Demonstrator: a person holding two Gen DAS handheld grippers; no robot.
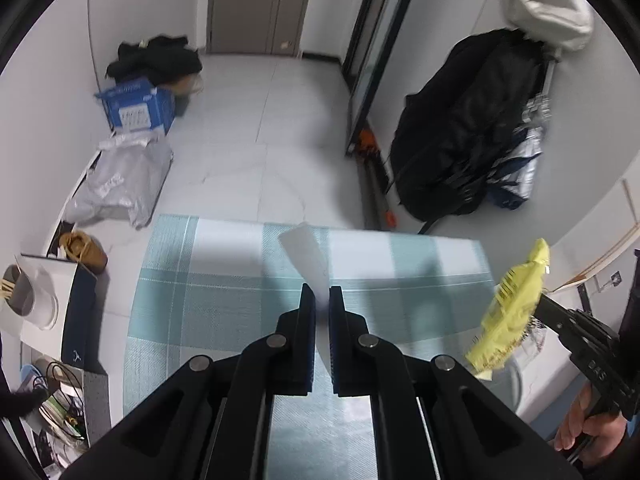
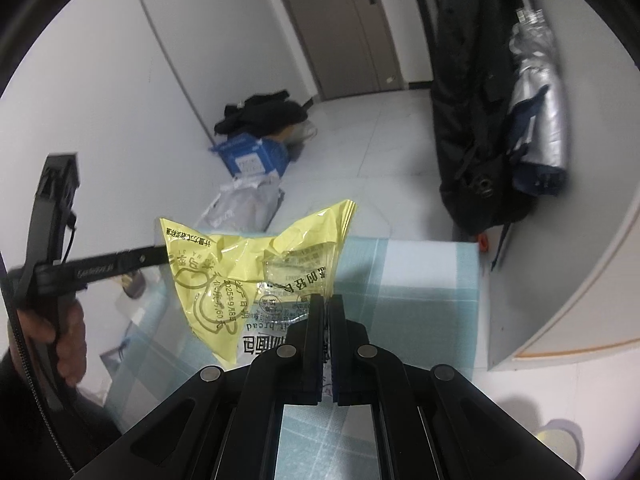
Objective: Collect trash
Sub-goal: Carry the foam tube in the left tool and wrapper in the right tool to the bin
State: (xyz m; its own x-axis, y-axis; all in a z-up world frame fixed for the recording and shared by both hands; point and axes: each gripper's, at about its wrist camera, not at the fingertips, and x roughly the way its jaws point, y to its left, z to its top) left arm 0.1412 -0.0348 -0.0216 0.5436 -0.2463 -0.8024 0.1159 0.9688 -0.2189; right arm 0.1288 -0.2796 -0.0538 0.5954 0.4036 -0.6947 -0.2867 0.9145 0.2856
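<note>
My left gripper is shut on a white slip of paper, which sticks up from the jaws above the teal checked tablecloth. My right gripper is shut on a crumpled yellow bread wrapper with a clear patch and black print. The same yellow wrapper shows at the right edge of the left wrist view, pinched by the right gripper in a person's hand. In the right wrist view the left gripper's black body reaches in from the left and its tips are hidden behind the wrapper.
A black backpack and a silver bag lean at the right wall. A blue box, grey plastic mailer, dark clothes and a brown shoe lie along the left wall. White tiled floor stretches toward a door.
</note>
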